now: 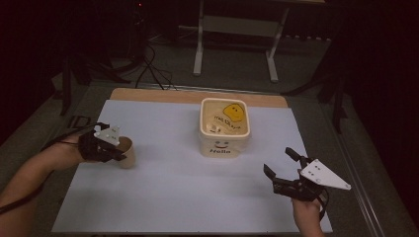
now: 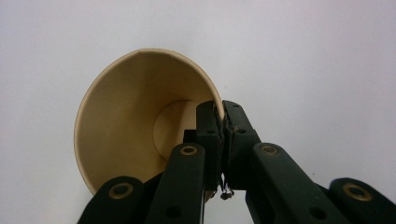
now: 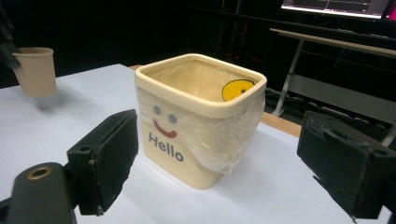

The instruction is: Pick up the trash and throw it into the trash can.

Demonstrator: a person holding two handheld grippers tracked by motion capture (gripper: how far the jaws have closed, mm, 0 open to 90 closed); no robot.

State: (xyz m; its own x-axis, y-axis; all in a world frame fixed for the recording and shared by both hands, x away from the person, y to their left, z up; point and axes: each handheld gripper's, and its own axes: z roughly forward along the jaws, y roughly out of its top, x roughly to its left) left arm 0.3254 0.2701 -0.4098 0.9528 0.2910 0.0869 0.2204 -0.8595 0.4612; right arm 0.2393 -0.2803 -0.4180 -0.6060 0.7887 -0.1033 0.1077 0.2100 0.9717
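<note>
Pinching the cup (image 2: 135, 116) wall by its rim, the left gripper (image 2: 223, 122) is holding it at the table's (image 1: 197, 197) left. Thin paper is probably light and crushable. Right gripper (image 3: 210, 163) is gaping empty before the bin (image 3: 196, 116).

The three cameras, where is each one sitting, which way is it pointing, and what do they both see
High view: above the person's side, looking forward and down on the table; both forearms, left gripper, right gripper.
Left gripper view: rides the left gripper, looking into the paper cup whose rim it pinches.
Right gripper view: rides the right gripper, jaws apart, facing the Hello bin.
Shared: high and right gripper views both show bin and cup.
</note>
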